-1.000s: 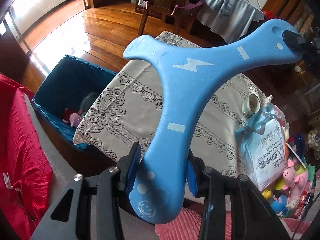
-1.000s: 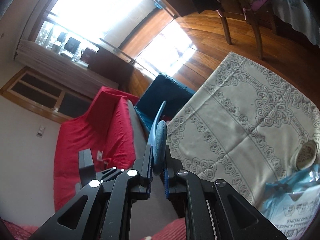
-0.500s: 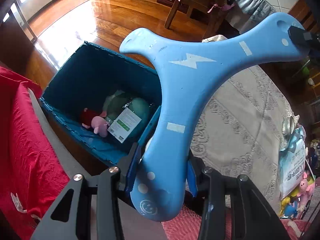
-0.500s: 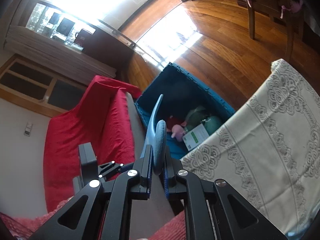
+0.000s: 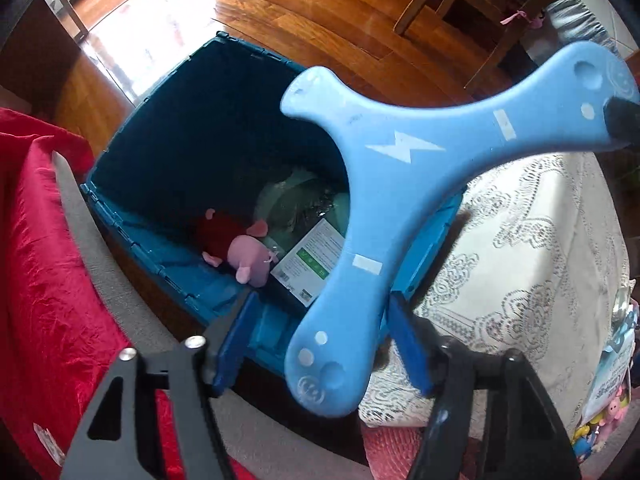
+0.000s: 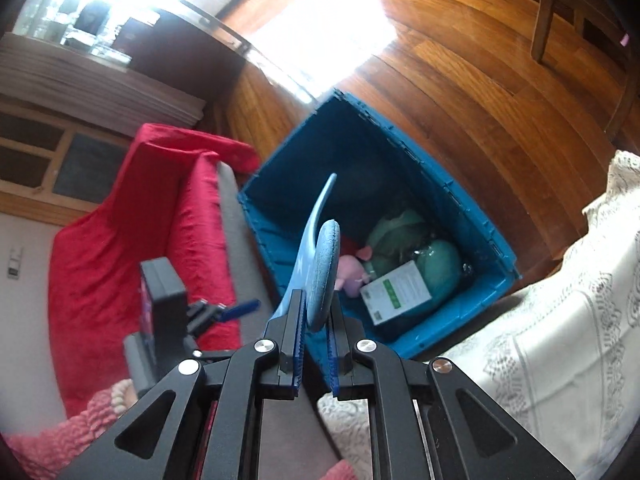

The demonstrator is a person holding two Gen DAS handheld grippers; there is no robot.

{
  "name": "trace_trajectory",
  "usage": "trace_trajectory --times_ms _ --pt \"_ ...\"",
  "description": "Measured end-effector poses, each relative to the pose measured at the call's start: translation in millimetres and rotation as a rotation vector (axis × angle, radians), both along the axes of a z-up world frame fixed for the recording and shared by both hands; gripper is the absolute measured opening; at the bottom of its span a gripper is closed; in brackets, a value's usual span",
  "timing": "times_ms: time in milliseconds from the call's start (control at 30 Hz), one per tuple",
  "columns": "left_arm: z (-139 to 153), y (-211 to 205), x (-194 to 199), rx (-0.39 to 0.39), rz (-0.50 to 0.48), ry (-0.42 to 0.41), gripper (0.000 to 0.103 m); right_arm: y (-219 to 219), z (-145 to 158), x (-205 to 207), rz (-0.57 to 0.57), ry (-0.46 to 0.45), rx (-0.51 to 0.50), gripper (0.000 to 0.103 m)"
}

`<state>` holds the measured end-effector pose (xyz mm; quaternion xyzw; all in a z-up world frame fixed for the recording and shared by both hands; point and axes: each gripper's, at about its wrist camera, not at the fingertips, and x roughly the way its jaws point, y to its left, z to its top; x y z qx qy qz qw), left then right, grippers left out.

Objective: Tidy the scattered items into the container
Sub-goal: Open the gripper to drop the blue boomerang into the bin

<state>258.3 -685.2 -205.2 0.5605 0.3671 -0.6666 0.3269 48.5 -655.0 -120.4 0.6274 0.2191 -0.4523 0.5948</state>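
White lightning bolt (image 5: 405, 148) on boomerang (image 5: 384, 216)

Light-blue boomerang (image 5: 394, 184) with white lightning bolt; teal crate (image 5: 160, 152); red sofa cover (image 5: 36, 280).

boomerang (image 5: 384, 184): matt foam | bin (image 5: 168, 160): hard plastic | floor (image 5: 312, 20): glossy wood | tablecloth (image 5: 540, 260): lace cloth

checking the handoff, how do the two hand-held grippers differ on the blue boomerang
The left hand-held gripper is open, its pads apart from the blue boomerang arm between them. The right hand-held gripper is shut on another arm, edge-on. Both hold it over the blue crate.
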Motion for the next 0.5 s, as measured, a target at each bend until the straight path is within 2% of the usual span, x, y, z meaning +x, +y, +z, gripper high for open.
trace_trajectory --times_ms 100,233,333,400,467,500 --pt "-16.2 -15.1 3.7 0.011 0.008 -0.021 0.075 -9.3 -29.8 5.9 -0.001 0.008 0.066 0.011" --pt "-31.7 -25.5 10.9 0.033 0.036 -0.042 0.075 -7.2 -51.5 10.1 -0.001 0.038 0.120 0.015" --pt "-35.5 -21.4 12.8 0.039 0.032 -0.059 0.075 3.5 -57.3 10.1 -0.016 0.043 0.145 0.028" --pt "-36.3 -16.6 12.1 0.045 0.022 -0.065 0.075 12.7 -58.0 8.8 -0.019 0.073 0.158 0.043" --pt "-35.1 -10.7 10.0 0.046 0.013 -0.071 0.075 22.7 -57.3 6.1 -0.030 0.086 0.162 0.048" --pt "-33.9 -7.7 8.6 0.045 0.009 -0.074 0.075 28.0 -56.4 4.1 -0.044 0.087 0.162 0.054"
